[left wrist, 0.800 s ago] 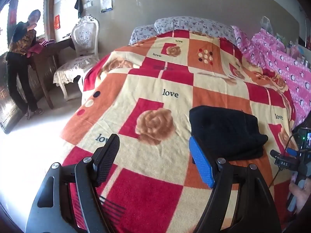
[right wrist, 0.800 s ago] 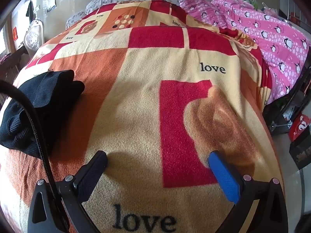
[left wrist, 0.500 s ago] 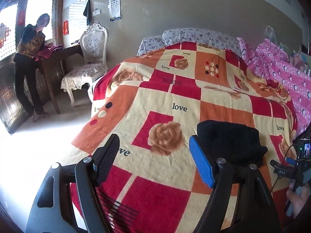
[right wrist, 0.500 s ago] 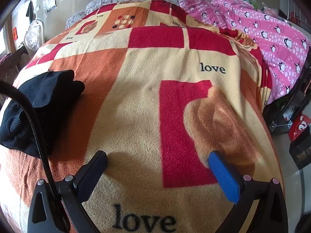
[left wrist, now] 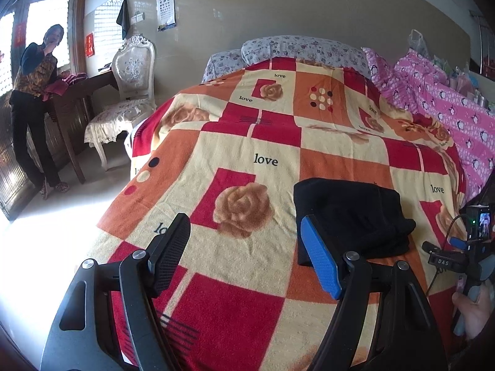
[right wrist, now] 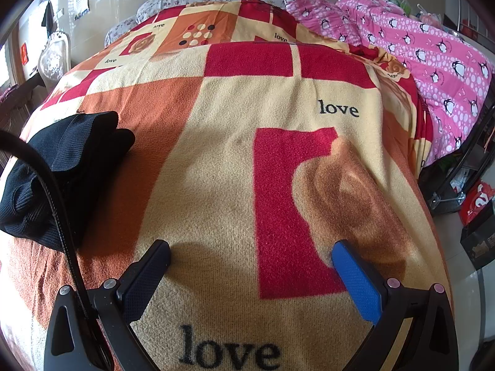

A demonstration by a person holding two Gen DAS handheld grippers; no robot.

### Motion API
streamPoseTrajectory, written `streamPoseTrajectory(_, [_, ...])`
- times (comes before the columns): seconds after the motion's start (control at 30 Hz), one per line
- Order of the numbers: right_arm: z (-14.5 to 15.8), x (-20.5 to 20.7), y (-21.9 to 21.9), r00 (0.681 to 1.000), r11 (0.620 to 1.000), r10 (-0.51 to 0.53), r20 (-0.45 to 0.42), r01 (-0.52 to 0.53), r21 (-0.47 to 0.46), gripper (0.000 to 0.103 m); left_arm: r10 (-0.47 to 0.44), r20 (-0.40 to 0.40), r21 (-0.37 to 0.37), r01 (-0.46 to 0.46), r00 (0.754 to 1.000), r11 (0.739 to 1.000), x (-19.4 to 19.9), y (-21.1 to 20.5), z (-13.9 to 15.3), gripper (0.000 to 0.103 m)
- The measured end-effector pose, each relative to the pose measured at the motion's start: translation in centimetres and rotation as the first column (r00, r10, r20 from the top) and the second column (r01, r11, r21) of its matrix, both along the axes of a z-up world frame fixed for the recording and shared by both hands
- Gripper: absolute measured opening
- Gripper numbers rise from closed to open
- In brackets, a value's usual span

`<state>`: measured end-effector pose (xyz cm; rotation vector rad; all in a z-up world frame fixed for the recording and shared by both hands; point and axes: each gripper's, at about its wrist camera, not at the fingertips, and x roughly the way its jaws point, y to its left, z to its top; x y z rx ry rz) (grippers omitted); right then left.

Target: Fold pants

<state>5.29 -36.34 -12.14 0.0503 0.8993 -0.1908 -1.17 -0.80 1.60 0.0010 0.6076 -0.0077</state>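
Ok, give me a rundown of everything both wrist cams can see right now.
pants: one, black, folded bundle on the blanket, near edge
blanket: one, red, orange and cream checks with roses, covering the bed
pillows: two, grey floral, at the headboard
quilt: one, pink with penguins, along the bed's far side
chair: one, white, ornate, beside the bed
eye chart: one, white, on the wall
bystander: one, dark clothes, by the window
left gripper: fingers open, empty, above the blanket
right gripper: fingers open, empty, low over the blanket
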Motion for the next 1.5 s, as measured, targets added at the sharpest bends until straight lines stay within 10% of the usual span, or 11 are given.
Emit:
streamPoseTrajectory(1.13, [0.0, 0.0, 0.0, 1.000, 1.000, 0.000, 0.000, 0.000, -0.002, 0.103, -0.011, -0.088, 0.016, 0.012, 0.996, 1.000, 2.5, 0.0, -3.6, 0.074])
streamPoseTrajectory(1.33, [0.0, 0.0, 0.0, 1.000, 1.000, 0.000, 0.001, 0.000, -0.002, 0.103, -0.143, -0.157, -0.321, 0.086, 0.977, 0.943, 6.2, 4.5, -7.3, 0.074])
streamPoseTrajectory(1.5, [0.0, 0.0, 0.0, 1.000, 1.000, 0.000, 0.002, 0.000, -0.002, 0.103, -0.158, -0.171, -0.447, 0.067, 0.973, 0.892, 9.9, 7.5, -8.7, 0.075])
